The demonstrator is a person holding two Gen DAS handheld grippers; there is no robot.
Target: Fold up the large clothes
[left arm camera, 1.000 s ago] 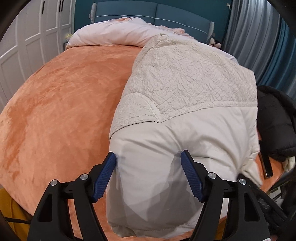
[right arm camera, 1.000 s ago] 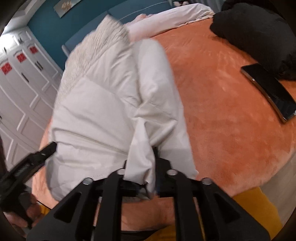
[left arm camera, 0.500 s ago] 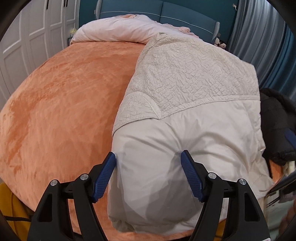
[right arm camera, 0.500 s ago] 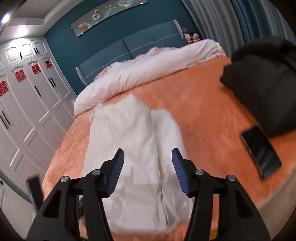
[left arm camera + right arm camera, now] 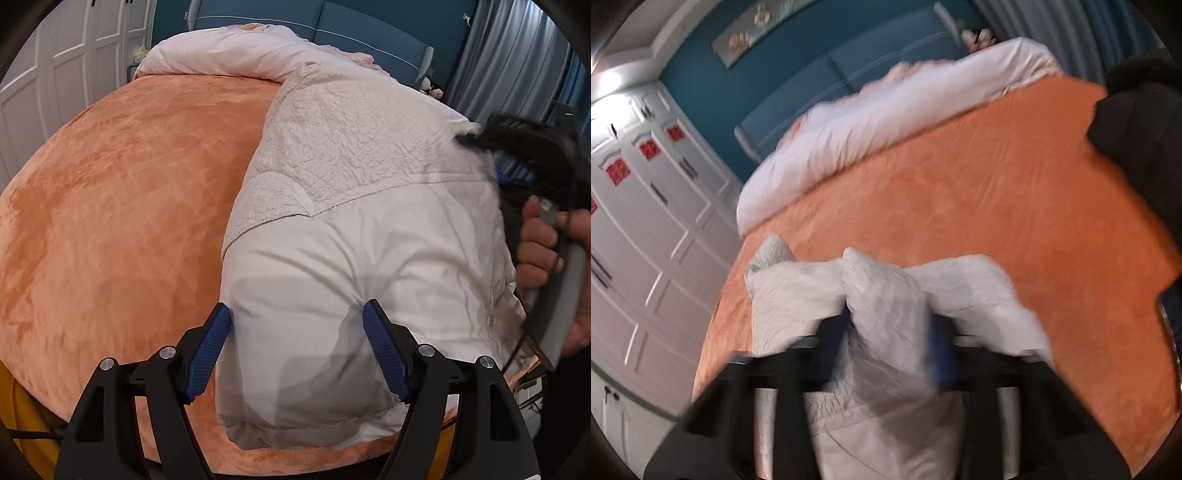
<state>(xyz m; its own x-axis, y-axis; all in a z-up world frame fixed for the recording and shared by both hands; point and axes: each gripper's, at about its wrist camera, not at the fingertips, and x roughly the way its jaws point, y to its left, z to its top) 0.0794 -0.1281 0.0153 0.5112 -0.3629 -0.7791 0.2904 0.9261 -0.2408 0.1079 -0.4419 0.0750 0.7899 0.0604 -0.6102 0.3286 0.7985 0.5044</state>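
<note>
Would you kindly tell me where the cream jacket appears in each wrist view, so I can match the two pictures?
Left wrist: the cream jacket fills the centre and right, its near hem between the open left gripper.
Right wrist: it sits low in the centre, a bunched fold of textured fabric pinched in the right gripper, whose jaws have just been closing.
Shared landmark: the orange bedspread beneath it.
</note>
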